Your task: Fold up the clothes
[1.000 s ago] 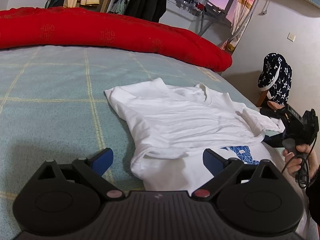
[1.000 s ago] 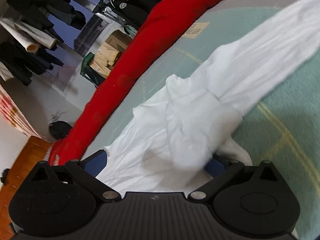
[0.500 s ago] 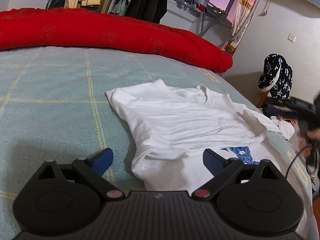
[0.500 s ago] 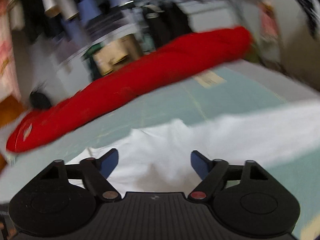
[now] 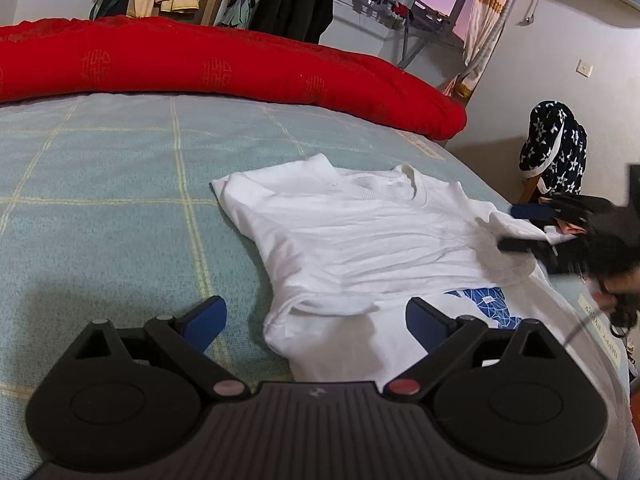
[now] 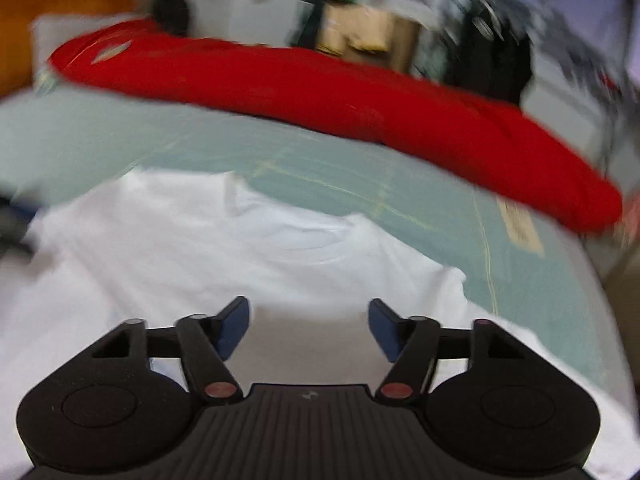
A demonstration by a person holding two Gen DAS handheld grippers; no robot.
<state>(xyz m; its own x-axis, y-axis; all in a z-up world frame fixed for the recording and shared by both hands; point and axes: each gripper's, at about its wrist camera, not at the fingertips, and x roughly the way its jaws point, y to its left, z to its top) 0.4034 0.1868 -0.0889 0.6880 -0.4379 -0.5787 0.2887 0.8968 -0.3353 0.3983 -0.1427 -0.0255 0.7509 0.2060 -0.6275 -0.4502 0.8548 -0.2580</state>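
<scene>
Right hand-held gripper (image 6: 308, 326) rolled level, jaws narrowed, sleeve (image 5: 506, 244) released.

**Two wrist views, one bed, crossing angles**

Left wrist view: low over the near edge of the bed (image 5: 100, 184), tilted down, facing across the white T-shirt (image 5: 360, 240) toward the red quilt (image 5: 240, 68) and the window beyond. Sharp. The right tongs (image 5: 516, 228) enter at its right edge, blurred.

Right wrist view: close above the T-shirt (image 6: 240, 248), tilted down, facing the same quilt (image 6: 360, 100). Heavy motion blur.

Shared: shirt, green checked bed cover, quilt, hanging dark clothes behind.
</scene>
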